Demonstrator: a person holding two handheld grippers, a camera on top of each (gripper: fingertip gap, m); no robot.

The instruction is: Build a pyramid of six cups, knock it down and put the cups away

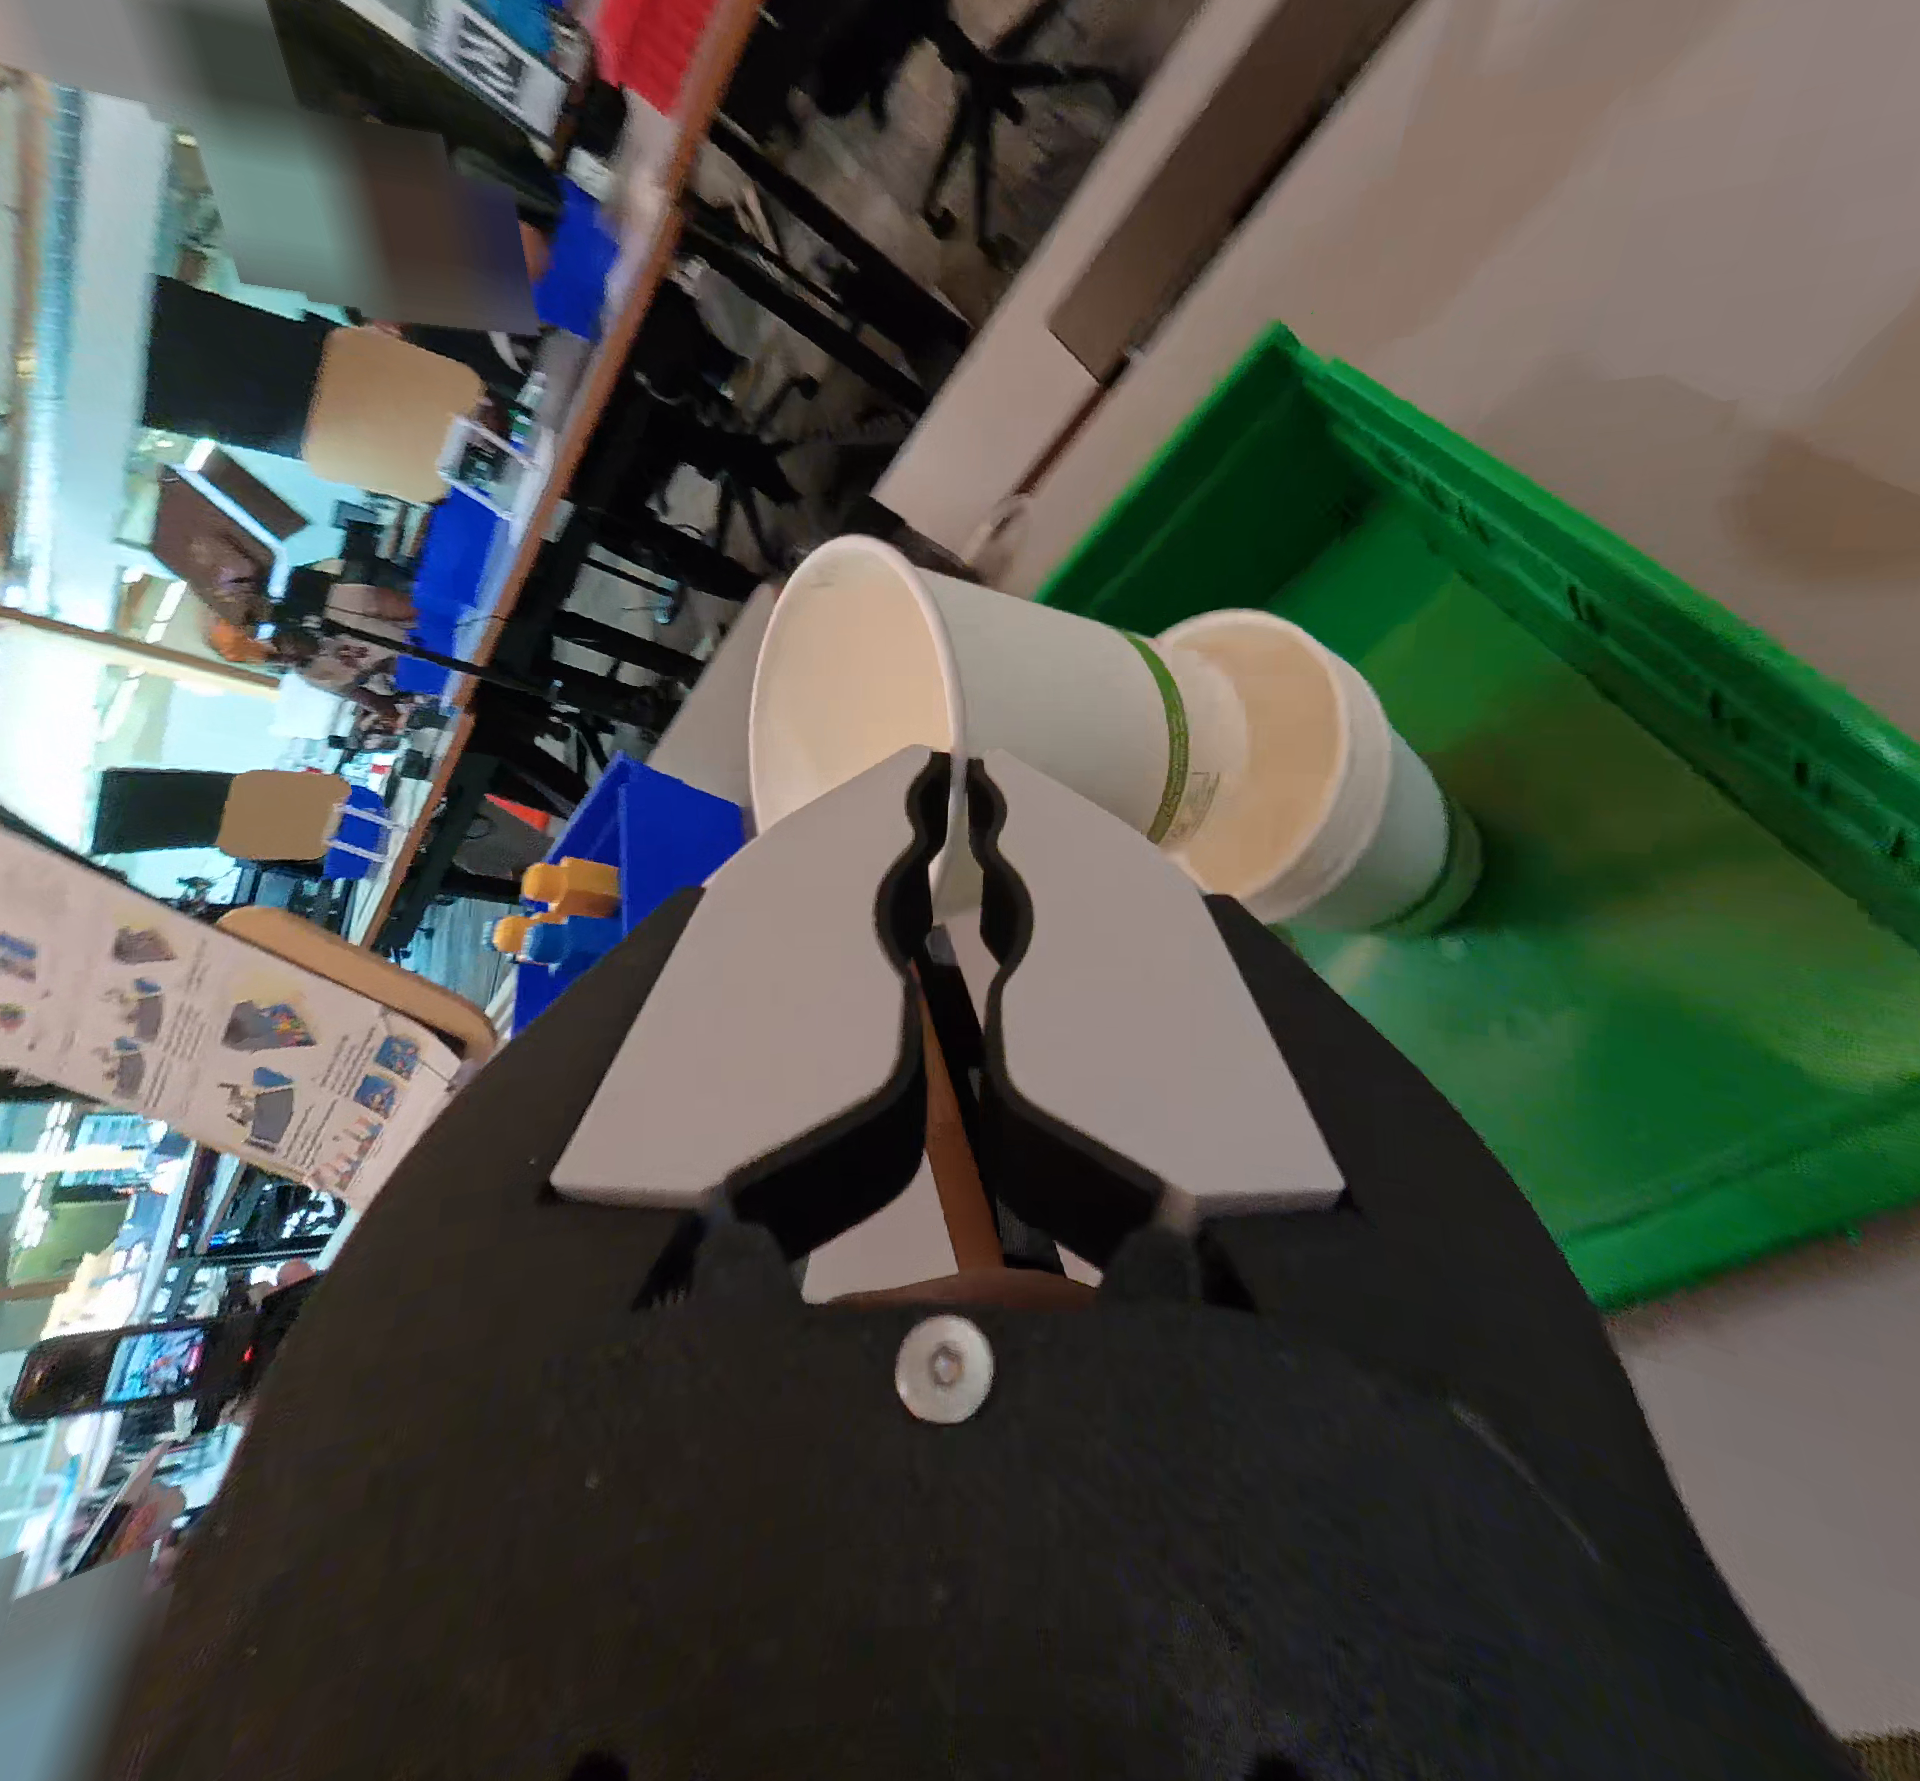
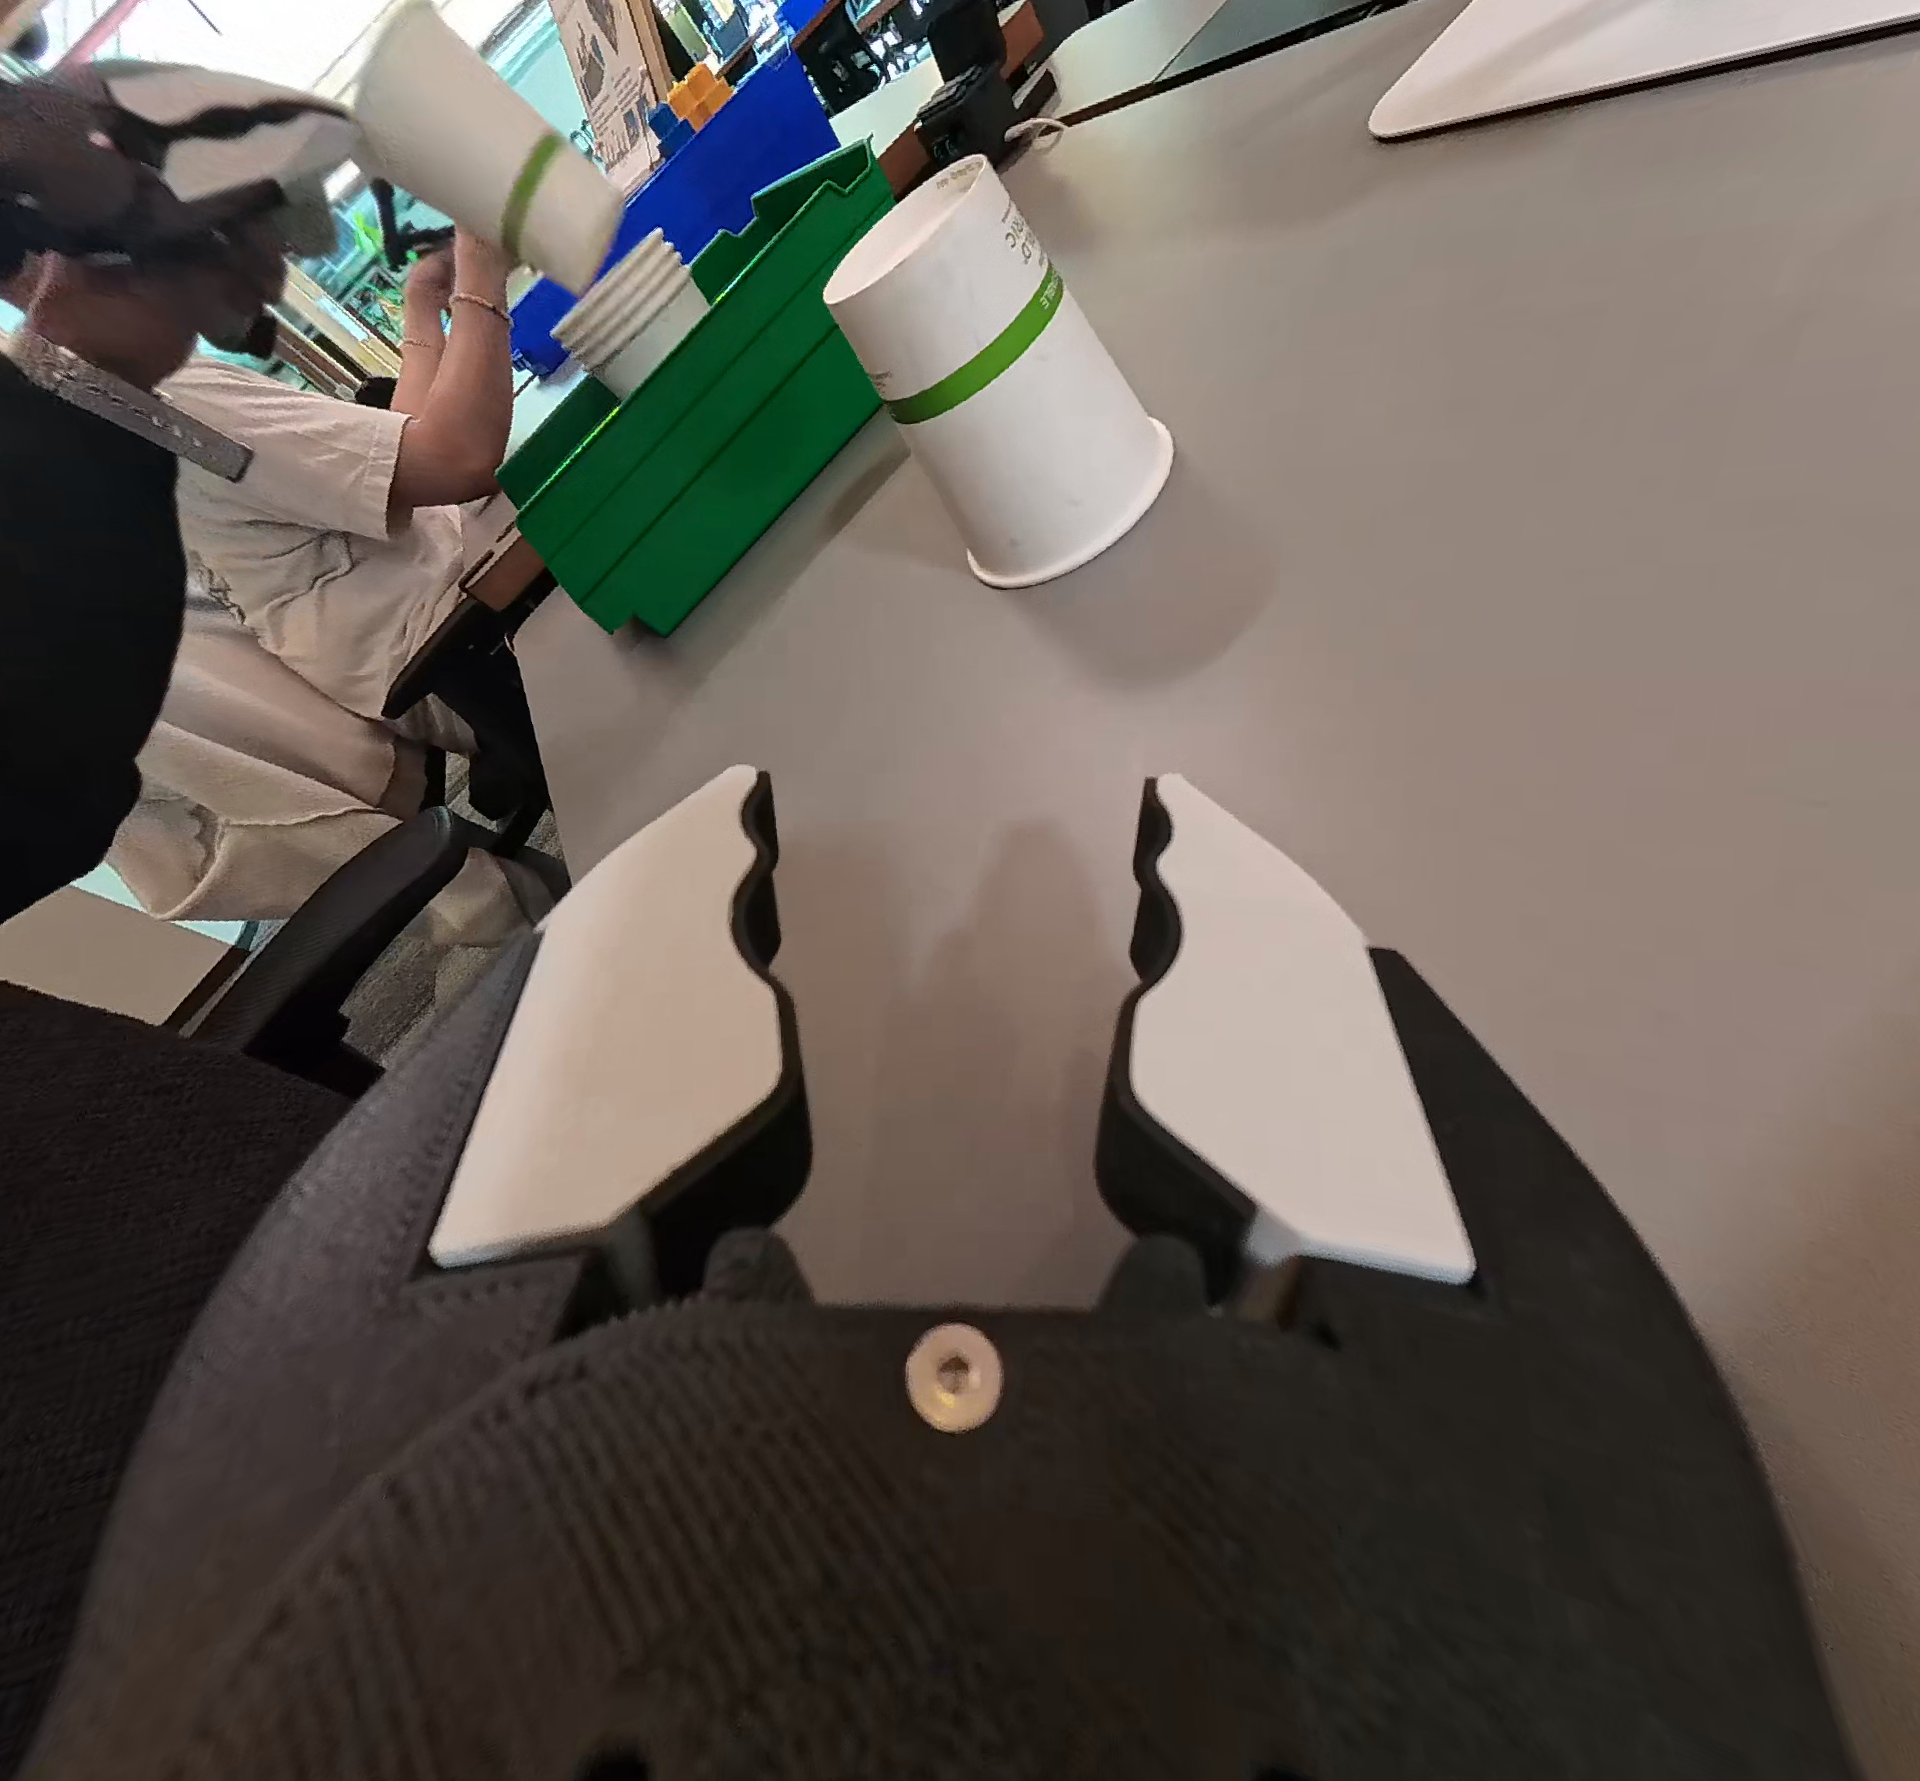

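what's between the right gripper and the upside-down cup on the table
Nothing: in the right wrist view only bare grey table lies between the open right gripper and the upside-down cup.

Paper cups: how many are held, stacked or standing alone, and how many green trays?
Held cup, pinched at its rim by the left tool: 1
Stack of cups in the tray: 1 stack, about 4 rims showing
Upside-down cup on the table: 1
Green tray: 1
Total: 4 items, counting the stack as one

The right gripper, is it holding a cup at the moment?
No, the right gripper is open over bare table, and the nearest cup stands upside down ahead of it.
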